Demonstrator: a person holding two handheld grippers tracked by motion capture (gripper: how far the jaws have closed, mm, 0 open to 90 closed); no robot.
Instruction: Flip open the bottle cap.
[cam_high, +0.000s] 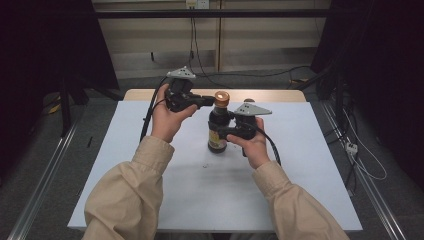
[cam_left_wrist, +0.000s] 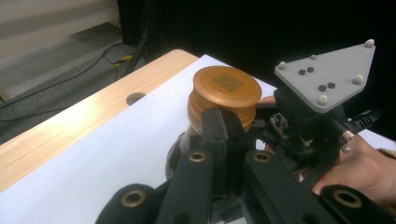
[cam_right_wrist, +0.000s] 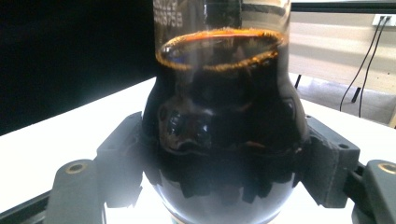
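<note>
A glass bottle (cam_high: 216, 142) of dark sauce stands upright near the middle of the white table (cam_high: 150, 170). It wears a round orange-brown cap (cam_high: 221, 97). My right gripper (cam_high: 223, 132) comes in from the right and is shut on the bottle's round lower body (cam_right_wrist: 224, 116), with one pad (cam_right_wrist: 123, 158) on each side. My left gripper (cam_high: 210, 102) reaches the cap from the left. Its jaws stand together against the near side of the cap (cam_left_wrist: 227, 86). I cannot tell whether the left gripper (cam_left_wrist: 226, 126) touches the cap. The right gripper's grey plate (cam_left_wrist: 329, 74) sits just beyond the bottle.
A wooden strip (cam_left_wrist: 93, 116) with a round hole (cam_left_wrist: 135, 98) borders the table's far edge. Cables (cam_high: 280, 74) lie on the floor behind the table and metal rails (cam_high: 370, 190) run along both sides. A tiny speck (cam_high: 205, 164) lies on the white surface in front of the bottle.
</note>
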